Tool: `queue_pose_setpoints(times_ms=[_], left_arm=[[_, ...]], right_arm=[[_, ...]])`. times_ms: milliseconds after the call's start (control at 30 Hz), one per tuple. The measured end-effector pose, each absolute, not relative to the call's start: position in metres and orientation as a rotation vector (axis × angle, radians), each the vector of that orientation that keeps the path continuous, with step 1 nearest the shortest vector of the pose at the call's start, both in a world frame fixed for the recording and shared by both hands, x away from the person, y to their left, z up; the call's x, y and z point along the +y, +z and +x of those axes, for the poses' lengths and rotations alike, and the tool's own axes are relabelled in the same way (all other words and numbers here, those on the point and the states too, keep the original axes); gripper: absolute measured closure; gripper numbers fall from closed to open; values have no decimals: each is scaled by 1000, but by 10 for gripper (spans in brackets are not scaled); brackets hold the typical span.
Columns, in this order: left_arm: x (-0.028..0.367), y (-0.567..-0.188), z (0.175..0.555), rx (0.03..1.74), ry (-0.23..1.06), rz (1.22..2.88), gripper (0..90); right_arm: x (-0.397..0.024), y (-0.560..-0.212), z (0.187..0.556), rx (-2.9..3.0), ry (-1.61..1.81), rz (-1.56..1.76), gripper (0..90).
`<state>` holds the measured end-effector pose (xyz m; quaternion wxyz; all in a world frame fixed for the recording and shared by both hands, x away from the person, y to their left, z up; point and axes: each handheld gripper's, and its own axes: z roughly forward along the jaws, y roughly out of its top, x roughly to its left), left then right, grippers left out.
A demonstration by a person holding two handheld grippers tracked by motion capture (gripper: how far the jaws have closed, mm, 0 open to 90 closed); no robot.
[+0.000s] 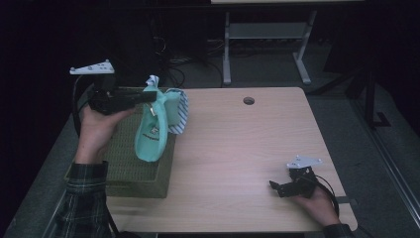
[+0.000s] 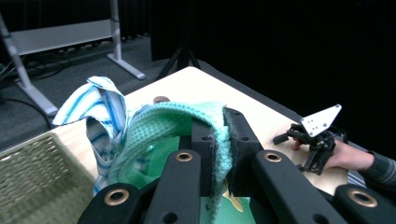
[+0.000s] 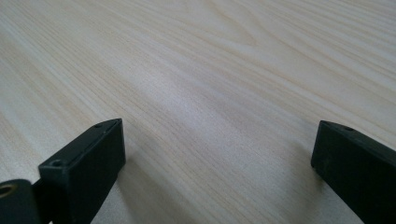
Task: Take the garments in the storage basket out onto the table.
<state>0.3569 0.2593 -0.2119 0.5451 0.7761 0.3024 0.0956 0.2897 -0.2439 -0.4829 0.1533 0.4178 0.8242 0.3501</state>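
Note:
A mint-green waffle cloth (image 1: 151, 136) hangs in the air over the basket, pinched by my left gripper (image 1: 151, 97), which is shut on its top edge. In the left gripper view the green cloth (image 2: 187, 119) is squeezed between the two black jaws. A blue-and-white striped cloth (image 1: 181, 111) clings beside it and is lifted along; the striped cloth (image 2: 100, 105) stands up to the left of the jaws. My right gripper (image 1: 275, 187) rests low on the table at the front right, open, with bare wood between its fingers (image 3: 93, 158).
An olive woven basket (image 1: 133, 168) sits at the table's left side, under the hanging cloths. The light wooden table (image 1: 237, 144) has a round cable hole (image 1: 248, 100) near its far edge. A desk frame (image 1: 267, 44) stands on the floor behind.

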Motion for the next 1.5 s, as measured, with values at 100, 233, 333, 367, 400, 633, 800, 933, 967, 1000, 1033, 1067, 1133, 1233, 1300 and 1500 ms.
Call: queue_pose_setpoints(times_ms=[100, 233, 333, 367, 400, 633, 800, 933, 967, 1000, 1033, 1067, 1133, 1233, 1300, 1500], left_arm=[[252, -211, 357, 703, 218, 1840, 834], [242, -211, 356, 687, 200, 1837, 834], [234, -212, 355, 666, 194, 1840, 834], [231, -212, 355, 662, 192, 1841, 834], [228, -213, 355, 655, 191, 1844, 834], [211, -221, 356, 622, 164, 1855, 834], [198, -228, 356, 602, 149, 1863, 834], [188, -234, 357, 588, 132, 1865, 834], [188, -234, 357, 588, 132, 1865, 834], [182, -238, 357, 578, 126, 1869, 834], [179, -240, 357, 573, 123, 1873, 834], [176, -241, 357, 567, 120, 1874, 834], [171, -245, 357, 560, 116, 1878, 834], [165, -249, 357, 553, 109, 1881, 834], [160, -253, 357, 542, 95, 1885, 834], [143, -263, 356, 513, 90, 1896, 834]], right_arm=[[-244, -483, 290, 2364, 1004, 1198, 25], [-244, -483, 290, 2364, 1003, 1198, 25], [-244, -483, 290, 2364, 1004, 1199, 25], [-244, -483, 290, 2364, 1004, 1198, 25], [-244, -483, 290, 2364, 1004, 1198, 25], [-244, -483, 290, 2363, 1005, 1201, 25], [-244, -483, 290, 2363, 1007, 1202, 25], [-244, -483, 290, 2364, 1006, 1201, 25], [-244, -483, 290, 2364, 1006, 1201, 25], [-244, -483, 290, 2364, 1006, 1202, 25], [-244, -483, 290, 2364, 1005, 1203, 25], [-244, -483, 290, 2364, 1005, 1203, 25], [-244, -483, 289, 2363, 1008, 1206, 25], [-244, -483, 289, 2363, 1007, 1206, 25], [-244, -483, 289, 2363, 1006, 1205, 25], [-244, -483, 289, 2362, 1007, 1205, 25]])
